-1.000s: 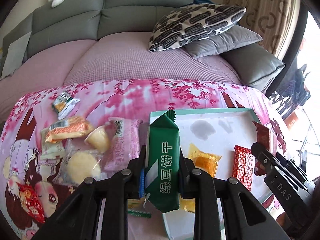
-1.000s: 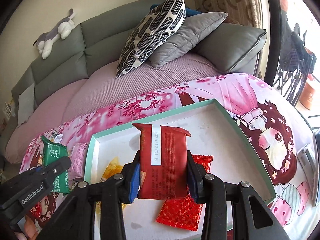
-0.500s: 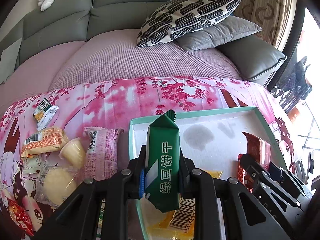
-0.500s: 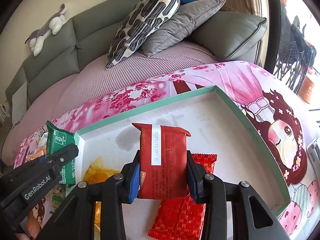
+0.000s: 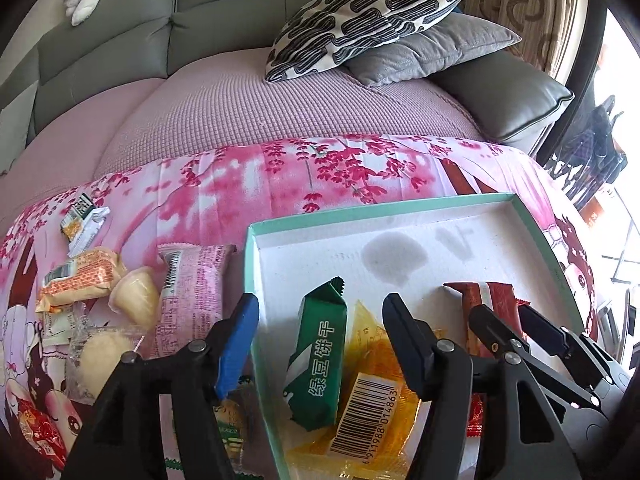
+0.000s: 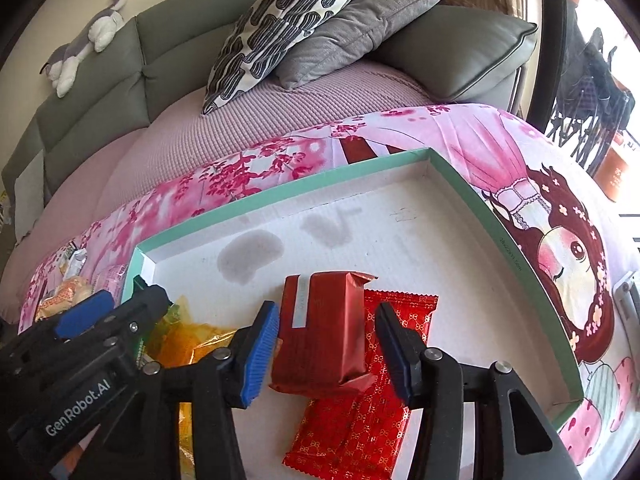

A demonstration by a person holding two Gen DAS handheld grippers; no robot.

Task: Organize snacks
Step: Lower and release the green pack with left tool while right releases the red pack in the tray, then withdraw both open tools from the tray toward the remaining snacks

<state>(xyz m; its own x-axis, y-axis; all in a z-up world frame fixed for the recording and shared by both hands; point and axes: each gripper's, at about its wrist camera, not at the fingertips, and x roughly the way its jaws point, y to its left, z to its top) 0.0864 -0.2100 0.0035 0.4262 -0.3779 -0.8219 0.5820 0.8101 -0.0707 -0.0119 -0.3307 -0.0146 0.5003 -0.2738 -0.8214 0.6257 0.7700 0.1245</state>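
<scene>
A teal-rimmed tray (image 5: 360, 210) with a white floor lies on the pink printed cloth. My left gripper (image 5: 320, 308) hangs over its near left corner, jaws opening. The green biscuit packet (image 5: 320, 360) lies free between them, resting on a yellow packet (image 5: 368, 400). My right gripper (image 6: 326, 312) is over the tray (image 6: 280, 194) too, jaws opening. The dark red packet (image 6: 324, 340) sits loose between its pads, tilted on a bright red patterned packet (image 6: 360, 420). Each view also catches the other gripper: the right (image 5: 502, 312), the left (image 6: 120, 304).
Several loose snacks lie left of the tray: a pink packet (image 5: 196, 280), an orange packet (image 5: 80, 276), a pale jelly cup (image 5: 136, 296) and a small white packet (image 5: 82, 220). Behind is a grey sofa with a patterned cushion (image 5: 372, 16).
Both grippers have sunk toward the tray and their jaws have spread. The green packet dropped onto the yellow one. The dark red packet slipped onto the bright red one.
</scene>
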